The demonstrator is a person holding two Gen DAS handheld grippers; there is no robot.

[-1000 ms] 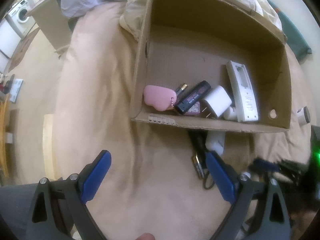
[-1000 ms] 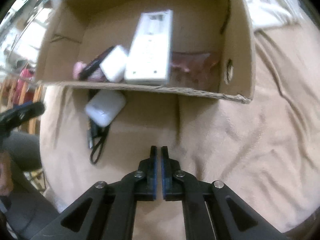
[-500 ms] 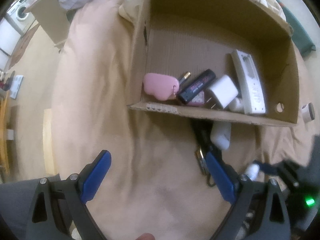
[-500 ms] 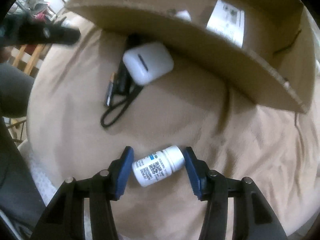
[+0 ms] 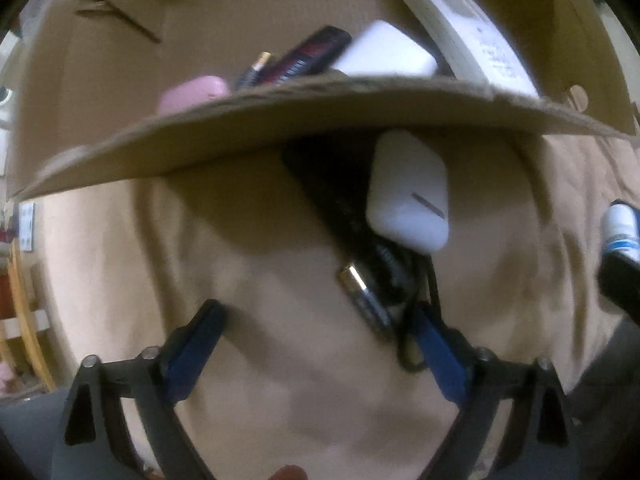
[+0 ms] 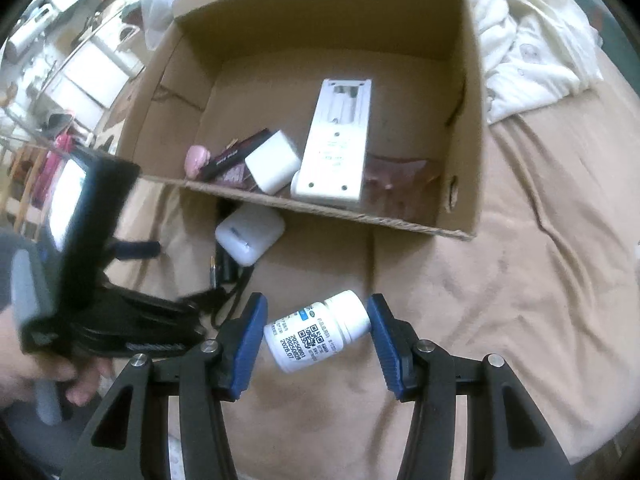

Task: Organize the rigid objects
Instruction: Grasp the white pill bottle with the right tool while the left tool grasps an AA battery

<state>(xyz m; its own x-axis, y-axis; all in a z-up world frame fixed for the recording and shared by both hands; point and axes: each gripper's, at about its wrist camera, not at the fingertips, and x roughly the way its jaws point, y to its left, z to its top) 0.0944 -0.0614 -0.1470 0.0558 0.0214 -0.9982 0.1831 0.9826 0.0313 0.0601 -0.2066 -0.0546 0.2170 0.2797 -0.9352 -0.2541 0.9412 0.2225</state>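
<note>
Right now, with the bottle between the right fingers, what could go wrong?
1. The right gripper, its fingers just opened around the white bottle, pinches it end to end and tilted; it may pivot out.
2. The left gripper, fingers just closing slightly on nothing, has one finger beside the black cord and battery; it could snag the cord and pull the white case that overlaps it.

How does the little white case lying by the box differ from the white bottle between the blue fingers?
The white case is a smooth rounded-corner block with almost no markings; the white bottle is a cylinder with a cap and a printed label. The case lies against the cardboard box, partly on dark items; the bottle sits tilted between the right gripper's fingers, away from the box. Both are white and outside the box.
</note>
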